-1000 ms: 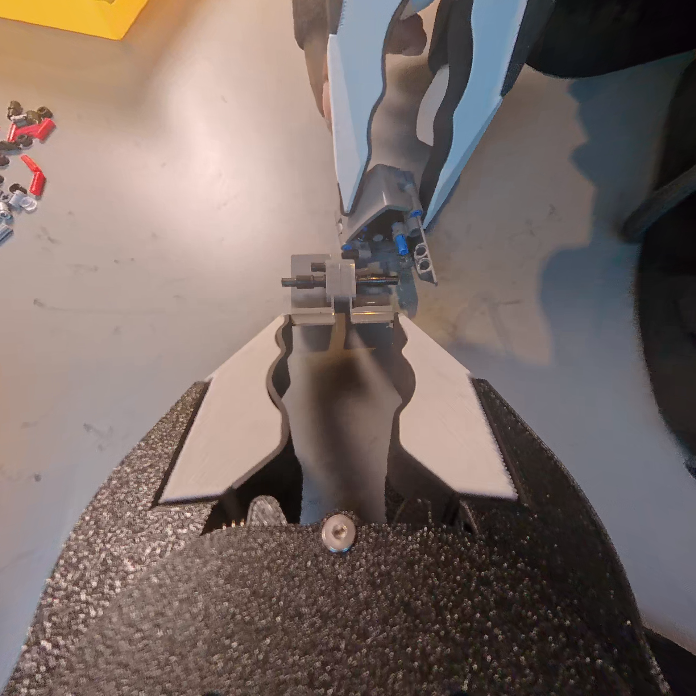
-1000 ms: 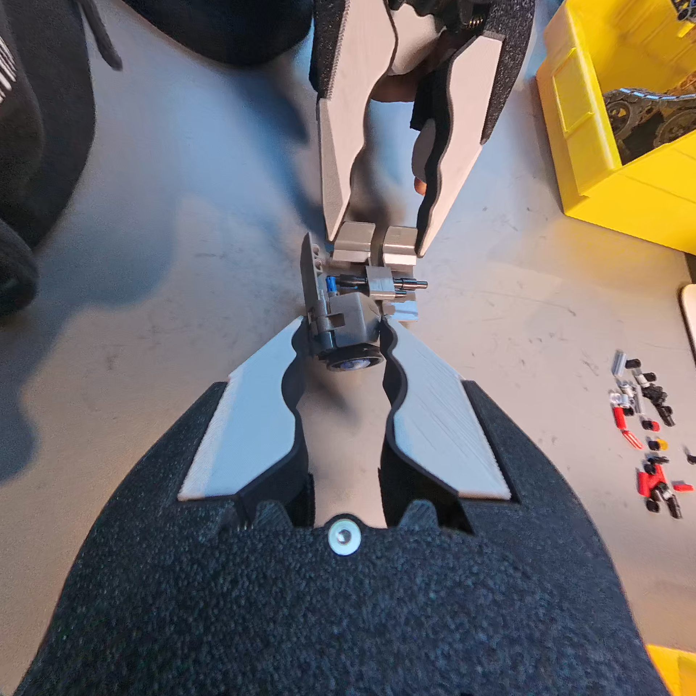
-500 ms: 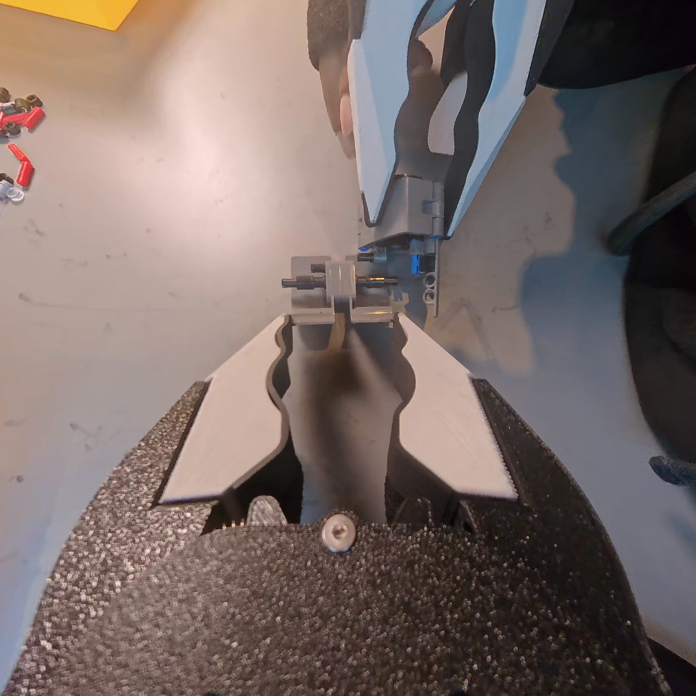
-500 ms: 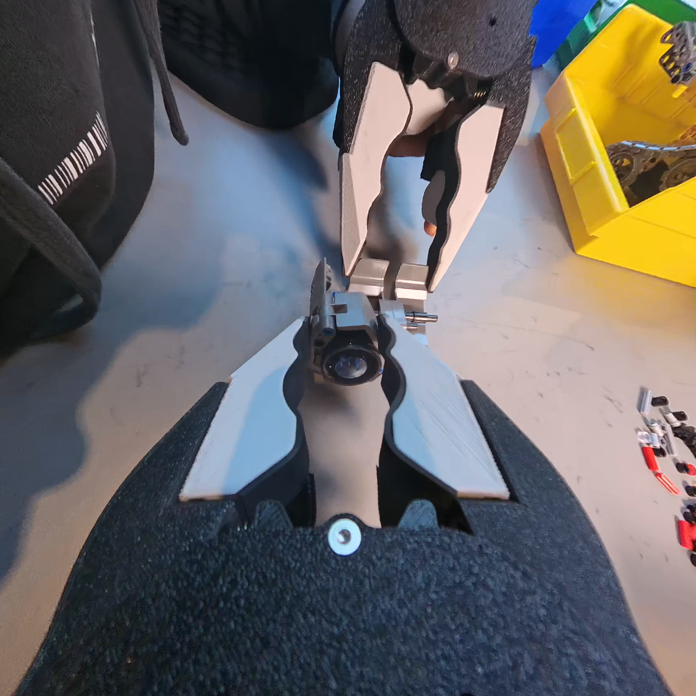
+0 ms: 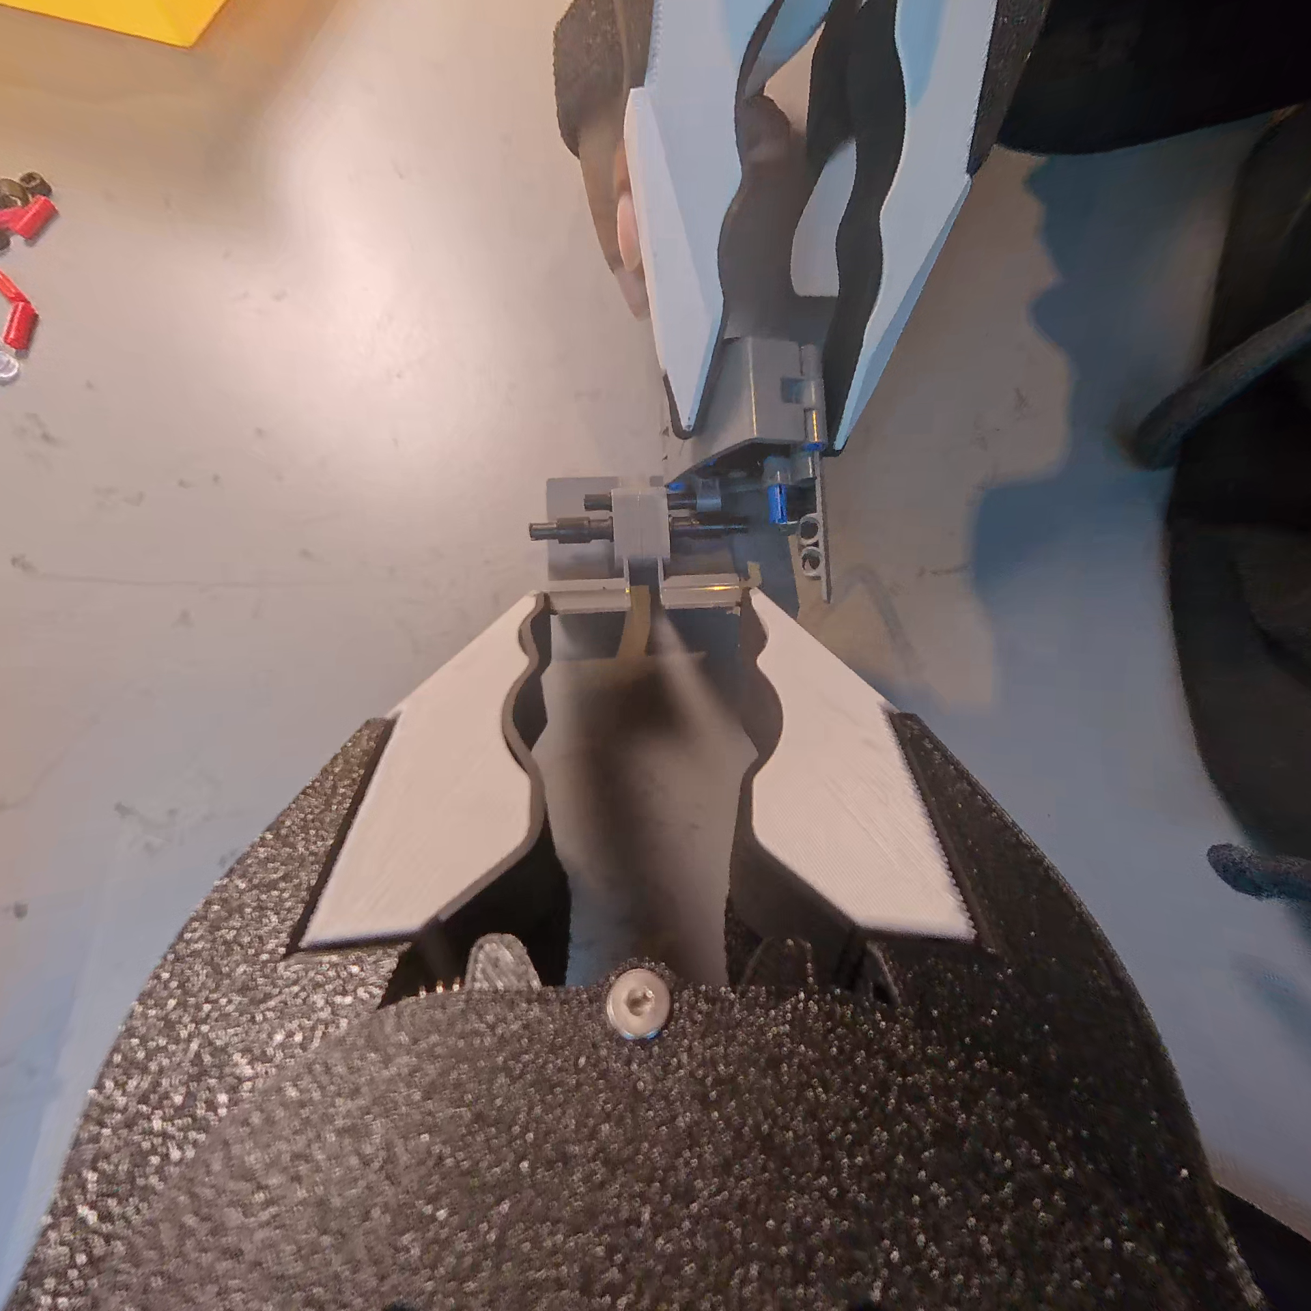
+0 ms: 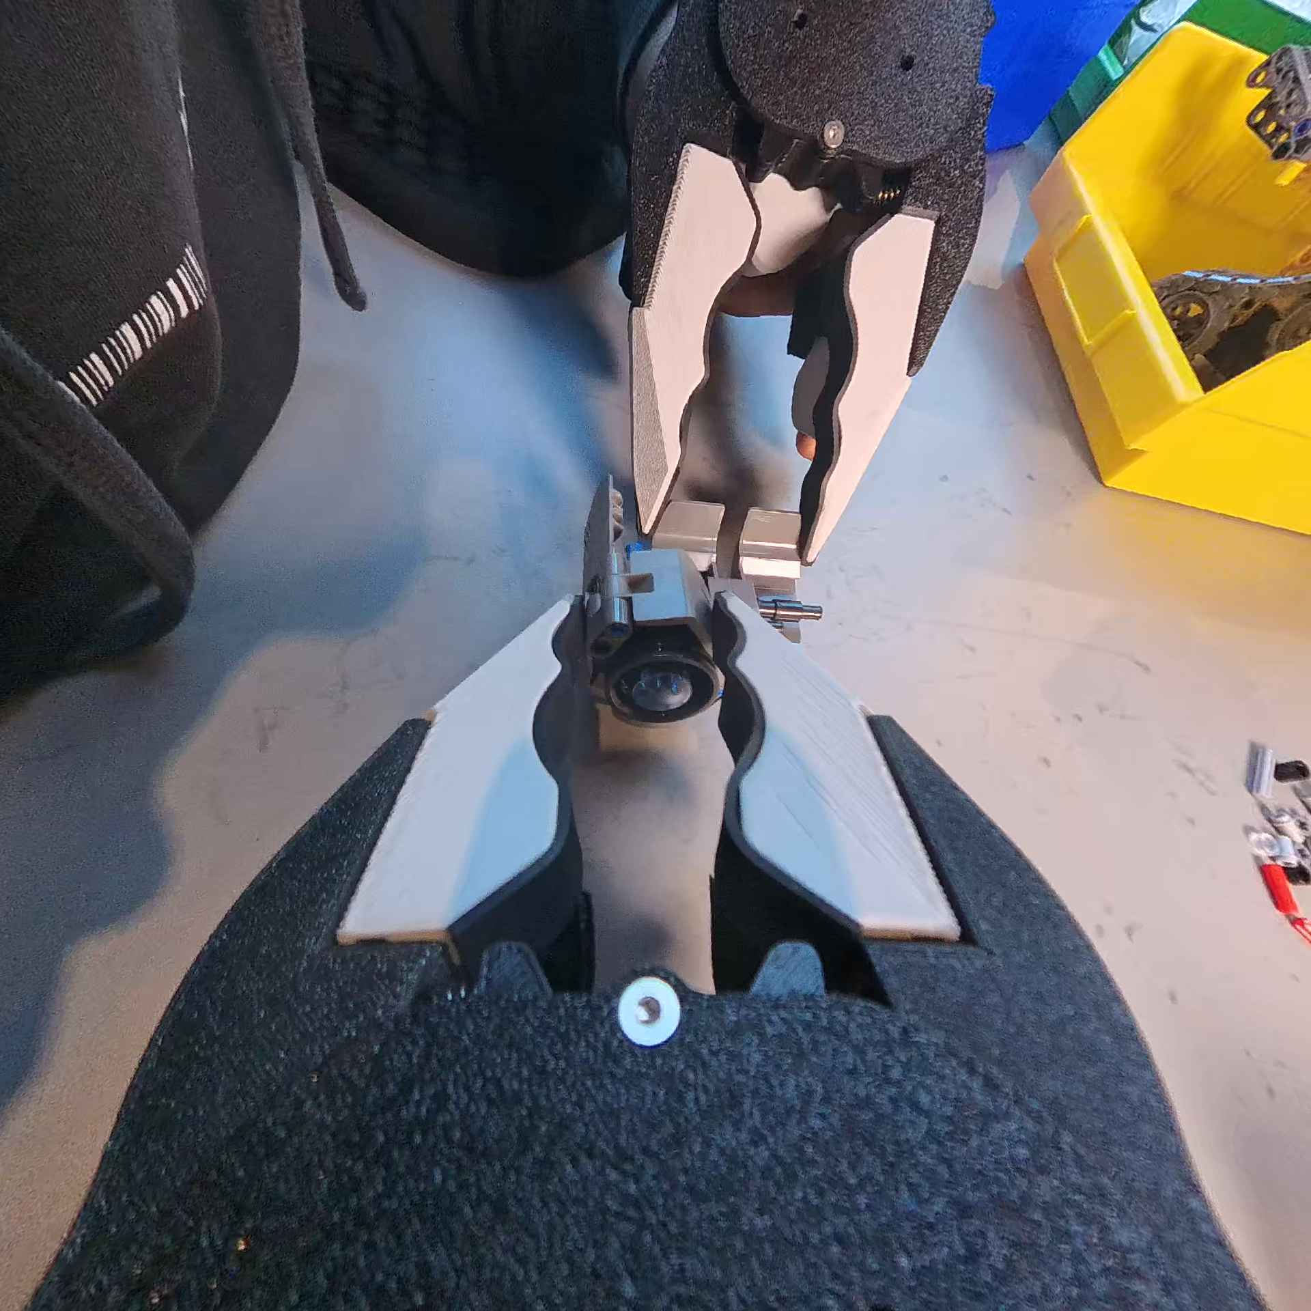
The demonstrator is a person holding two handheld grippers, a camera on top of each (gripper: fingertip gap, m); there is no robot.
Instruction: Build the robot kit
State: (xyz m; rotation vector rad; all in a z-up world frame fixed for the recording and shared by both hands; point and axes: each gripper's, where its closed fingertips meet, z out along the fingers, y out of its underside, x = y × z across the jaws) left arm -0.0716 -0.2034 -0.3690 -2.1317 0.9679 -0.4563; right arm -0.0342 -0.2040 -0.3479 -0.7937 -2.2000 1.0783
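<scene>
My left gripper (image 5: 647, 603) is shut on a light grey brick piece (image 5: 642, 528) with black axle pins sticking out sideways. My right gripper (image 5: 759, 434) reaches in from the top and is shut on a dark grey block (image 5: 762, 390) with blue pins and a thin grey beam under it. In the right wrist view my right gripper (image 6: 644, 606) holds that block (image 6: 663, 603), its round black end facing the camera. My left gripper (image 6: 729, 540) holds the light grey piece (image 6: 766, 539) against the block's far end. Both are held just above the grey table (image 6: 993, 674).
A yellow bin (image 6: 1170, 426) with black track links stands at the right, with blue and green bins behind it. Small red, black and grey parts (image 6: 1284, 851) lie at the right edge, also seen in the left wrist view (image 5: 21, 213). A person's black clothing (image 6: 142, 284) fills the left. The grippers' ends are close to 5 centimetres from one another.
My right gripper has tipped its dark block from slanted to more upright and in line with the light grey piece. The small parts and yellow bin have slid outward in both views.
</scene>
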